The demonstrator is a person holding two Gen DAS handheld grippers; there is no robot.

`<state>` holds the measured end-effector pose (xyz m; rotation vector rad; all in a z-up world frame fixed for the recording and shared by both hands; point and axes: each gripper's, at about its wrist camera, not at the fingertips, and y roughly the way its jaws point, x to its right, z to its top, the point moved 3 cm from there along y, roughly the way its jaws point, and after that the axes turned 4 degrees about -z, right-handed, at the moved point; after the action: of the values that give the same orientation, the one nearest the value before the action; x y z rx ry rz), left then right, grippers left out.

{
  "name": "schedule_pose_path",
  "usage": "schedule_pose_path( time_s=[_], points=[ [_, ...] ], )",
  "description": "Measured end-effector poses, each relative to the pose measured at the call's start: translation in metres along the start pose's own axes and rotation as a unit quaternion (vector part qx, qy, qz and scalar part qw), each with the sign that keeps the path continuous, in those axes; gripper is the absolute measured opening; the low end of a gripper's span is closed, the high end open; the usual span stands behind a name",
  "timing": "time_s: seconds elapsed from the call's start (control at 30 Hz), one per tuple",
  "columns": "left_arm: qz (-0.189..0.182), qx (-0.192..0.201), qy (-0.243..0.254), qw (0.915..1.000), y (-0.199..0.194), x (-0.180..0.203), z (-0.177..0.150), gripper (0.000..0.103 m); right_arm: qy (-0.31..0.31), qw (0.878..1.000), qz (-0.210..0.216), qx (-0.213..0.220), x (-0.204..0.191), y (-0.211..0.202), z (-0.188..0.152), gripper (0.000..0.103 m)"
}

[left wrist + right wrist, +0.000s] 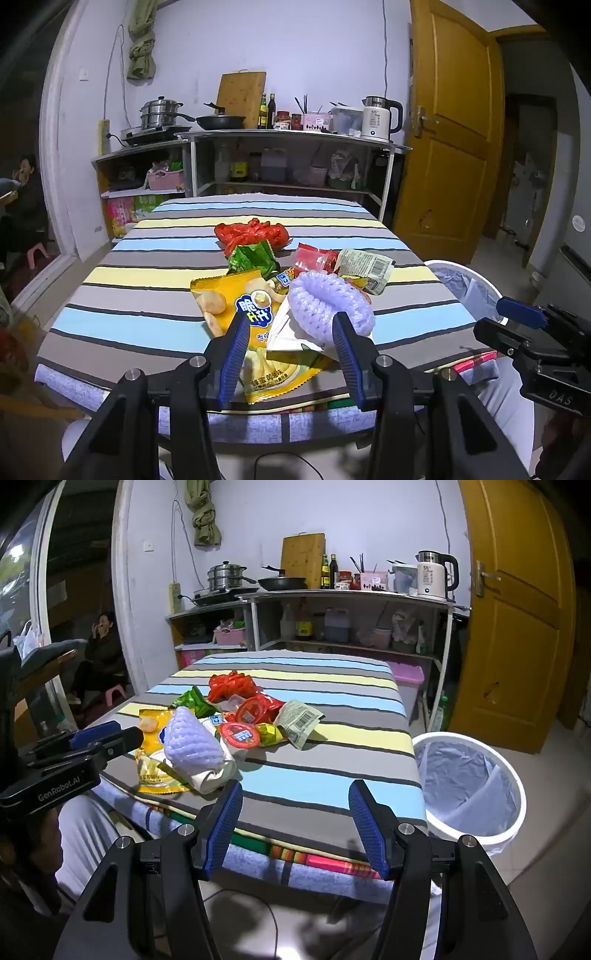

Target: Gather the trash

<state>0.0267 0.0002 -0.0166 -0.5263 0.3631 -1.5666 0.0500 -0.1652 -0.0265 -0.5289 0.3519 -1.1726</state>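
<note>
Trash pile [295, 288]: crinkly foil wrappers, knobbly foam net [328, 306], striped cloth [147, 295].

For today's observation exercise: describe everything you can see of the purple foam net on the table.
The foam net is a pale purple, knobbly mesh sleeve of soft-looking foam, squashed into a rounded, hollow lump. It lies on top of the trash pile near the table's front edge, resting on a white wrapper and partly over the yellow chip bag. No gripper touches it.

tablecloth [147, 295]: blue, yellow, grey stripes | snack bag [229, 295]: yellow | foam net [325, 299]: lilac | bin [517, 786]: white | door [454, 147]: ochre
</note>
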Motion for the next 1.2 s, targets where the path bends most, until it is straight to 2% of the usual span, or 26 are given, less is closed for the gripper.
schedule_pose_path(
  time_s=[0.03,0.27,0.57,1.2],
  points=[
    [0.003,0.013,0.005,0.9999,-0.001,0.0,0.0,0.046,-0.001,1.0,0.0,-0.001,0.0,0.0,0.0,0.061],
    [0.009,0.016,0.006,0.9998,-0.006,0.008,0.0,0.046,-0.001,1.0,0.003,0.001,-0.003,0.001,0.001,0.061],
    [-0.012,0.011,-0.004,0.9999,-0.003,0.003,0.002,0.046,-0.003,1.0,0.003,0.002,-0.003,-0.001,0.001,0.061],
    [-0.03,0.015,-0.028,0.999,-0.006,-0.002,0.005,0.046,-0.008,1.0,0.004,-0.004,-0.008,0.003,-0.001,0.061]
  ],
)
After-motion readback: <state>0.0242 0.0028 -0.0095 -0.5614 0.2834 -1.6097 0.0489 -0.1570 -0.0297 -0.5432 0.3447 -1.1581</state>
